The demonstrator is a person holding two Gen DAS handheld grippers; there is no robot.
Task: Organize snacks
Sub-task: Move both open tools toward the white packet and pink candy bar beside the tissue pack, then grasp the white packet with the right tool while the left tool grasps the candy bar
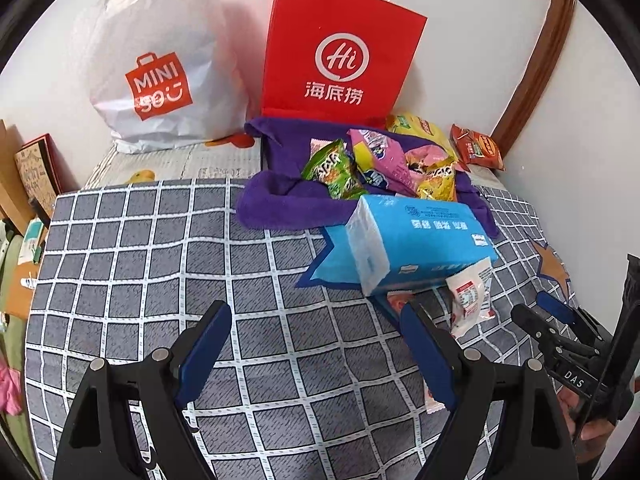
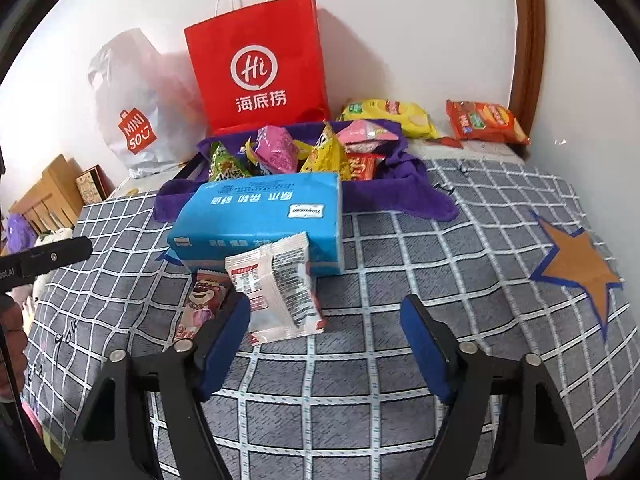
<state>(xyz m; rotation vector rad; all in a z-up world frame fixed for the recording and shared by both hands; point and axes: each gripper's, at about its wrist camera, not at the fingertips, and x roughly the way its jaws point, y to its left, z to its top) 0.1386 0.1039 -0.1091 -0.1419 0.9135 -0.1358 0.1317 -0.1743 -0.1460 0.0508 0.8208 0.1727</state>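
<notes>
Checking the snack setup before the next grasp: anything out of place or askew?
Yes. A blue tissue pack, not a snack, lies tilted, propped on the purple cloth that holds the snack pile. A white packet leans against it, apart from the pile, and a pink bear packet lies flat beside that. Nothing looks spilled or torn.

Crinkled snack packets heaped on the purple cloth; white packet leaning against blue pack before the cloth

Before me a blue tissue pack lay on the checked bedspread, red paper bag and white plastic bag stood against the wall.
</notes>
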